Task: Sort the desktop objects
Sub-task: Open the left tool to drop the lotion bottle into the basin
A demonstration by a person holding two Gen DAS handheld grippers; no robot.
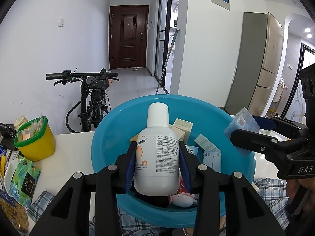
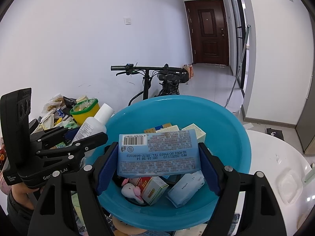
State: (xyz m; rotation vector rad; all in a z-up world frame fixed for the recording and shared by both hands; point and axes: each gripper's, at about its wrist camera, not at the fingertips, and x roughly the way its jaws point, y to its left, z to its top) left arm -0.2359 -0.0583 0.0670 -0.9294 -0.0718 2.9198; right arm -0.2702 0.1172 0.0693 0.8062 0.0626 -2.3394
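At the far left of the white tabletop (image 1: 74, 147) lies a clutter of snack packets, with a green-patterned pack (image 1: 23, 175) marked "Face" nearest. Just behind it stands a yellow tub (image 1: 37, 143) with a green rim, holding cotton swabs. Against the wall behind the tabletop leans a black bicycle (image 1: 92, 98), and a brown door (image 1: 129, 37) closes the hallway beyond.

The left tongs (image 1: 157, 157) are clamped on a white bottle (image 1: 157, 153), blue pads pressed to both its sides. The bottle hangs over the near part of a blue basin (image 1: 118, 129), its long axis running away from the camera with the cap end far and tilted up. In the right wrist view it leans towards the basin.

To the right, the right tongs (image 2: 158, 153) grip a flat light-blue packet (image 2: 157, 153) across its width, over the basin's middle. Its long axis runs left to right; the barcode sits at upper left and the print reads upside down.

Below, the basin holds small boxes, another pale blue pack (image 2: 185, 188), a red-and-white box (image 2: 152, 188) and a small white-and-pink plush toy (image 2: 131, 190), all partly hidden by the held things. Checked cloth (image 1: 43, 202) shows under the basin's near edge, cut off by the tongs' arms. A clear plastic lid (image 2: 288, 186) lies at far right.
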